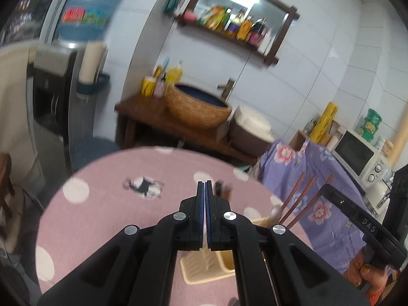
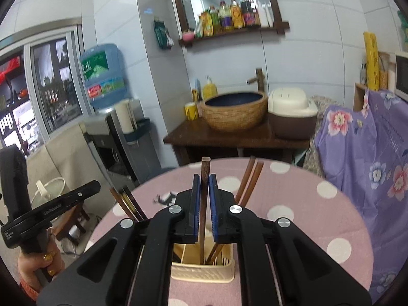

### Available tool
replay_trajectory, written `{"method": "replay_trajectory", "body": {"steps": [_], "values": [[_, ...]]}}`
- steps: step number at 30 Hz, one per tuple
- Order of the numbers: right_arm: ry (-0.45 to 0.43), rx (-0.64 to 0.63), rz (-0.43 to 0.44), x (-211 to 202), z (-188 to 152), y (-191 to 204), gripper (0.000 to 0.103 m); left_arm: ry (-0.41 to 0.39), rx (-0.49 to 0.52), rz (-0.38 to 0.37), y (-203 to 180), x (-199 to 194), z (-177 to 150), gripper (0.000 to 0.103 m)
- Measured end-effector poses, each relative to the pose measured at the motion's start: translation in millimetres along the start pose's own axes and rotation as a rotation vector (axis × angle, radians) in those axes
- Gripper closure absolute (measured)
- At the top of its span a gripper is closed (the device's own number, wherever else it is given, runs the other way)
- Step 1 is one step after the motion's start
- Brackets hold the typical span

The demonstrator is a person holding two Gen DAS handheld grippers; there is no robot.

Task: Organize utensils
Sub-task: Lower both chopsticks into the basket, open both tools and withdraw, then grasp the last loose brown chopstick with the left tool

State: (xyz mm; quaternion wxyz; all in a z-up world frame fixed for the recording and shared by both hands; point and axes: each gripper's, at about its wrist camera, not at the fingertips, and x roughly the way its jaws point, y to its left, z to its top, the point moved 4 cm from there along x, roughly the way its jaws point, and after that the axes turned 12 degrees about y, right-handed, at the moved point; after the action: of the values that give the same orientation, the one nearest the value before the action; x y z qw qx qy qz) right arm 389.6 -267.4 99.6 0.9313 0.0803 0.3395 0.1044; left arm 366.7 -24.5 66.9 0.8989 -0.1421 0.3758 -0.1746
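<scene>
A cream slotted utensil holder (image 2: 204, 267) stands on the pink dotted table, below both grippers; it also shows in the left wrist view (image 1: 204, 267). My right gripper (image 2: 204, 181) is directly above it, jaws closed against a dark brown chopstick (image 2: 204, 191) that stands upright with its lower end inside the holder. Two more brown chopsticks (image 2: 251, 178) lean in the holder to the right, and others (image 2: 127, 204) lean out at the left. My left gripper (image 1: 205, 186) is shut and empty above the table. Chopsticks (image 1: 301, 199) and a spoon (image 1: 275, 213) show right of it.
The round table with a pink dotted cloth (image 2: 293, 204) ends just beyond the holder. Behind it stand a wooden stand with a woven basin (image 2: 234, 109) and a rice cooker (image 2: 290, 112). A purple floral cloth (image 2: 369, 153) covers furniture at right. A water dispenser (image 2: 107, 117) is at left.
</scene>
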Motion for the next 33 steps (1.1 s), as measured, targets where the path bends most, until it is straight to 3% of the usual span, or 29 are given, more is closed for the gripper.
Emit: {"method": "replay_trajectory", "body": {"steps": [6, 8, 11, 12, 13, 17, 19, 22, 28, 30, 33], "values": [[-0.022, -0.033, -0.019, -1, -11, 4, 0.094, 0.035, 0.032, 0.057, 18, -2, -11, 0.1], [-0.042, -0.054, -0.034, -7, -13, 8, 0.085, 0.051, 0.051, 0.083, 21, -2, -19, 0.098], [-0.077, -0.073, -0.053, -18, -17, 11, 0.059, 0.098, 0.066, 0.104, 28, 4, -34, 0.072], [-0.089, -0.079, -0.062, -22, -20, 12, 0.056, 0.115, 0.074, 0.118, 30, 7, -42, 0.061], [-0.097, -0.084, -0.071, -26, -23, 13, 0.056, 0.129, 0.083, 0.13, 32, 10, -48, 0.059], [-0.106, -0.094, -0.092, -37, -41, 13, 0.041, 0.227, 0.117, 0.183, 44, 25, -84, 0.057], [-0.106, -0.111, -0.113, -40, -53, 13, 0.04, 0.28, 0.119, 0.203, 53, 33, -102, 0.057], [-0.09, -0.125, -0.131, -42, -78, 13, 0.029, 0.35, 0.127, 0.247, 66, 45, -129, 0.057], [-0.006, -0.11, -0.127, -32, -129, 9, 0.028, 0.444, 0.163, 0.294, 73, 65, -161, 0.067], [0.018, -0.092, -0.121, -30, -142, 6, 0.028, 0.427, 0.201, 0.35, 73, 69, -163, 0.071], [0.03, -0.055, -0.113, -34, -156, -1, 0.028, 0.42, 0.201, 0.368, 72, 69, -162, 0.077]]}}
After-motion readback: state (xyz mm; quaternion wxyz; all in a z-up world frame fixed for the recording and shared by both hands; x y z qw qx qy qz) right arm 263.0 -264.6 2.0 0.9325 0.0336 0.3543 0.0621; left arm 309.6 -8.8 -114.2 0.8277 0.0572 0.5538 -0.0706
